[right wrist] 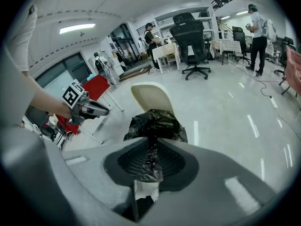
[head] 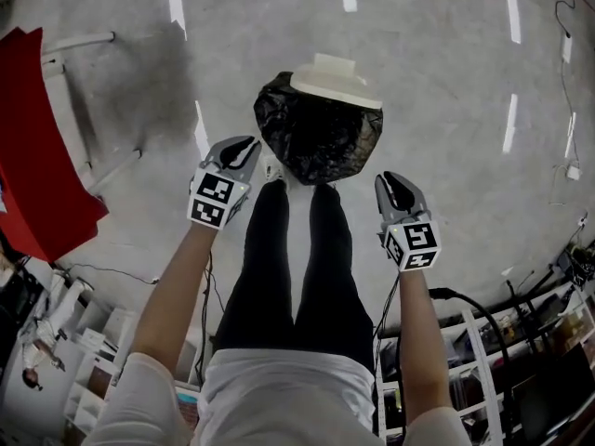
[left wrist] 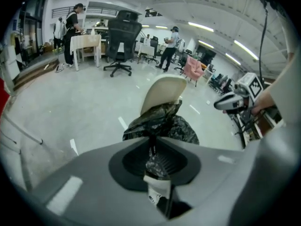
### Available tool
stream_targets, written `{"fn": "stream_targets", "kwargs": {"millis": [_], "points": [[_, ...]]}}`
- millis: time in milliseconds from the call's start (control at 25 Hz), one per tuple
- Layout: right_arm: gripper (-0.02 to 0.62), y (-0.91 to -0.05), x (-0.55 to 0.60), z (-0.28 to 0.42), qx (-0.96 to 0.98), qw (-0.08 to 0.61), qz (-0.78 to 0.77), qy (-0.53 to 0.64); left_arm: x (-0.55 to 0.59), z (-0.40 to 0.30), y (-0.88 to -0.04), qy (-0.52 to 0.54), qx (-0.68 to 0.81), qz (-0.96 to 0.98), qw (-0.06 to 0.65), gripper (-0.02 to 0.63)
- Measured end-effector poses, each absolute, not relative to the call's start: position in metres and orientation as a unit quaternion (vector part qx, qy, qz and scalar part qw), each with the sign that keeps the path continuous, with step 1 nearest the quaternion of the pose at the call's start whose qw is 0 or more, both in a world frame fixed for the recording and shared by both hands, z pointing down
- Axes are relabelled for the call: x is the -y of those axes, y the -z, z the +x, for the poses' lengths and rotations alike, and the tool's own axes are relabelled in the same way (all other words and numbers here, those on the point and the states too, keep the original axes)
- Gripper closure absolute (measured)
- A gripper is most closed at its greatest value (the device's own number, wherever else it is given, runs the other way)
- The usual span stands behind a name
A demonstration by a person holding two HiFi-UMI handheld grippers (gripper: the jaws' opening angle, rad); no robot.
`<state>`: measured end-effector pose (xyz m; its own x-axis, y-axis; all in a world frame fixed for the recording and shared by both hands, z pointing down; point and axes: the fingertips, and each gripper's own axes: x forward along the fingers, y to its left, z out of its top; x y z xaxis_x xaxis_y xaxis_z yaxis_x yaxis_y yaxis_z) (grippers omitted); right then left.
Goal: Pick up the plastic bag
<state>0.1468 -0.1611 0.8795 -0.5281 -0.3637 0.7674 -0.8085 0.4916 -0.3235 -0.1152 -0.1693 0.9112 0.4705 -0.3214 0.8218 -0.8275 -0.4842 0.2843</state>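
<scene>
A crumpled black plastic bag (head: 316, 133) sits on the grey floor just past the person's feet, with a cream rounded lid-like thing (head: 335, 80) at its far side. My left gripper (head: 244, 145) hovers left of the bag and my right gripper (head: 395, 182) hovers right of it, both apart from it. In the left gripper view the bag (left wrist: 162, 124) lies ahead of the jaws (left wrist: 151, 138), which stand a narrow slit apart and hold nothing. The right gripper view shows the same: the bag (right wrist: 153, 124) is beyond slightly parted, empty jaws (right wrist: 151, 138).
A red seat on a white tube frame (head: 37, 147) stands at the left. Wire shelves with clutter (head: 483, 342) are at the lower right, with cables beside them. Farther off are a black office chair (left wrist: 123, 34), tables and several standing people.
</scene>
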Motion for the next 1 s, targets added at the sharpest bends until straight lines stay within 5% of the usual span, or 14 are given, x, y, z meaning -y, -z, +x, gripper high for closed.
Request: {"fn": "stream_targets", "kwargs": {"millis": [760,880,960,1000], "points": [[0.263,-1.068,0.166,0.159,0.723,0.320,0.349,-0.503,0.181,-0.144,-1.095,-0.262,0.300,0.688,0.607,0.215],[0.252,-1.088,0.161,0.148,0.722,0.318,0.321,-0.525,0.178,-0.130,-1.107,-0.229,0.278,0.680,0.638,0.225],[0.277,-1.097,0.159,0.140,0.723,0.317,0.306,-0.532,0.180,-0.124,-1.115,-0.218,0.283,0.677,0.643,0.340],[0.345,-1.098,0.159,0.137,0.725,0.317,0.303,-0.531,0.182,-0.121,-1.117,-0.217,0.289,0.678,0.640,0.411]]}}
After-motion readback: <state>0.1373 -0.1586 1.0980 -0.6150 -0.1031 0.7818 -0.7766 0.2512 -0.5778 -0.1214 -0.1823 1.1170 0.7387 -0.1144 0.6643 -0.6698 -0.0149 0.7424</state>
